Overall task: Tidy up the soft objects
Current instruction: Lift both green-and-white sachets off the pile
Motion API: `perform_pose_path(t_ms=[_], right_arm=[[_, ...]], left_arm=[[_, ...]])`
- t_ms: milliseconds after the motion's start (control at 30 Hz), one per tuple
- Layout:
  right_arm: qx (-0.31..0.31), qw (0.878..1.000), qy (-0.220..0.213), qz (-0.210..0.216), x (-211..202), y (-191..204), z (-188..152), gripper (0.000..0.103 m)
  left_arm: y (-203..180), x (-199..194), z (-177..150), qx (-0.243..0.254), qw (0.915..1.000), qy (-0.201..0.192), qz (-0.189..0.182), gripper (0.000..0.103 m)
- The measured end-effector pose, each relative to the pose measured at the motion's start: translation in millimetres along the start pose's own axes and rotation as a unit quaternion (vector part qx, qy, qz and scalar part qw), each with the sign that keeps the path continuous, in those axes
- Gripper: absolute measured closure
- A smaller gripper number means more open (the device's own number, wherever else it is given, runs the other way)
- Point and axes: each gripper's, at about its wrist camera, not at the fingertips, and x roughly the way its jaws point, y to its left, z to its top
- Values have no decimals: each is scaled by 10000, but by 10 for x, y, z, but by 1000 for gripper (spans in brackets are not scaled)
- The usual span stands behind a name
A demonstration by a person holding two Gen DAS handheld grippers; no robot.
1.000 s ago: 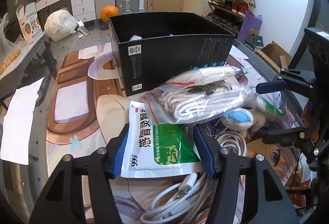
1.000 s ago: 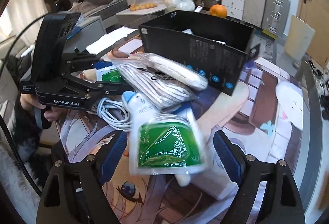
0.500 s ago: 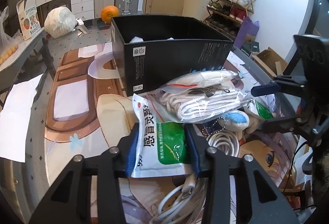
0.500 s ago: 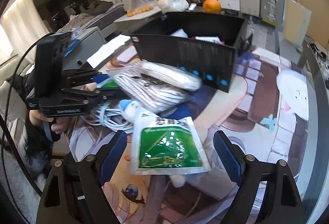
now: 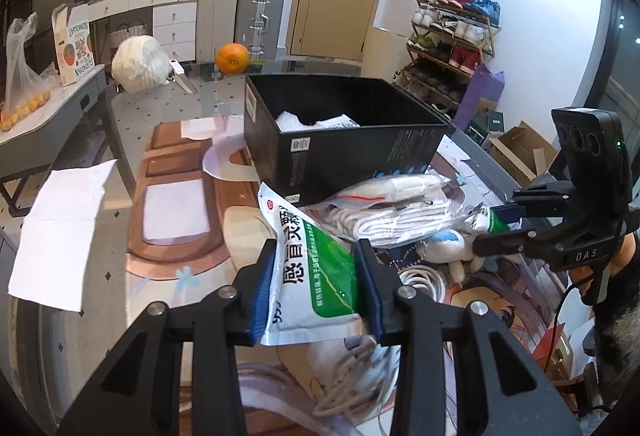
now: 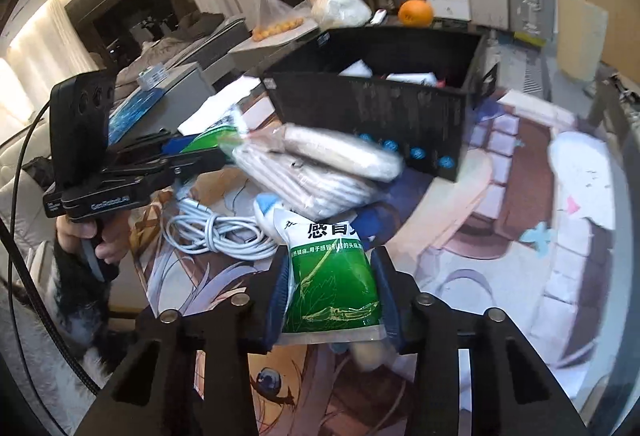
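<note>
I hold one green medicine pouch [image 5: 316, 276] clamped in my left gripper [image 5: 316, 290] and a second pouch [image 6: 334, 286] in my right gripper [image 6: 334, 296], both lifted before the black box [image 5: 360, 152], so next I probably must carry them over its rim.

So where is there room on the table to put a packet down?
Free: the printed table mat between the white paper sheet and the open black box. Crowded: in front of the box, where clear bags of white cloth and coiled white cables pile up.
</note>
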Motion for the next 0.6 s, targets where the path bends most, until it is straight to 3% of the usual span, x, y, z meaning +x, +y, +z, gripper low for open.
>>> perform_pose_path(t_ms=[167, 500, 600], right_arm=[[82, 9993, -358, 80, -245, 19, -1, 64], [60, 9938, -1028, -420, -519, 42, 117, 64], [32, 9930, -1048, -536, -508, 55, 166, 64]], left_arm=[[38, -117, -1, -68, 9999, -140, 55, 66], [35, -310, 100, -158, 9986, -498, -43, 72], [35, -299, 149, -106, 9985, -535, -9, 73]])
